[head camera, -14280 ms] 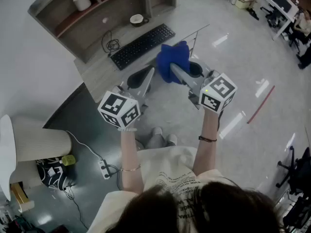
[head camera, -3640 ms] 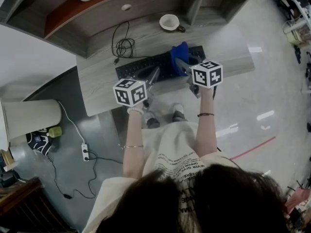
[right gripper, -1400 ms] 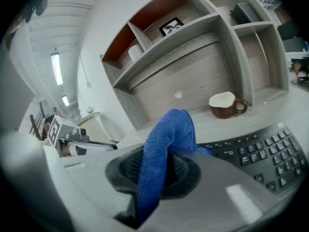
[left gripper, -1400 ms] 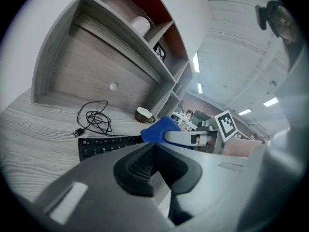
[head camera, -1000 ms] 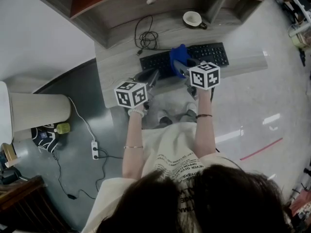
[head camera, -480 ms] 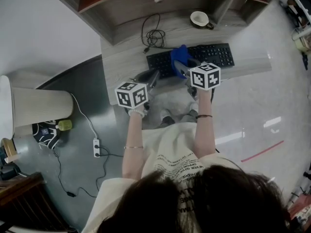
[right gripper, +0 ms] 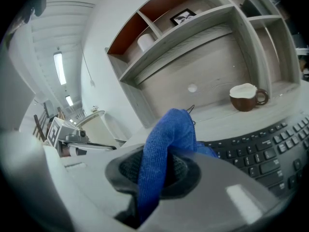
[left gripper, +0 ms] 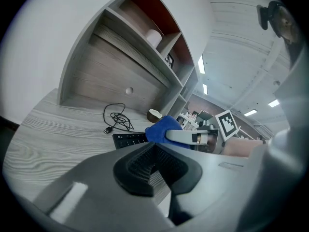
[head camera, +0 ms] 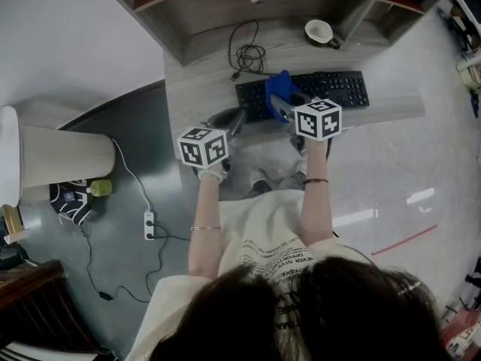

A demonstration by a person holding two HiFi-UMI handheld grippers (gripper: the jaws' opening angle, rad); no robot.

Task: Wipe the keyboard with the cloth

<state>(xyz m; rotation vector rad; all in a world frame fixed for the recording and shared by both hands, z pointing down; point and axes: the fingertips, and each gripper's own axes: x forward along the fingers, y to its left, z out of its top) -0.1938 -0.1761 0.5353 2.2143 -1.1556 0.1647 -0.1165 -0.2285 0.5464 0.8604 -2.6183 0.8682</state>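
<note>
One cloth (head camera: 279, 83), clamped in the right tool (right gripper: 153, 170), overlies the keyboard (head camera: 338, 87).

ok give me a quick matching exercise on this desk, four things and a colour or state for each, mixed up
Things:
1 cloth
2 keyboard
3 mug
4 cable

States:
a coiled loosely on the desk
b rows of black keys, lying flat
c brown outside, white inside
d blue, pinched in the right gripper

Pairs: 1-d, 2-b, 3-c, 4-a
</note>
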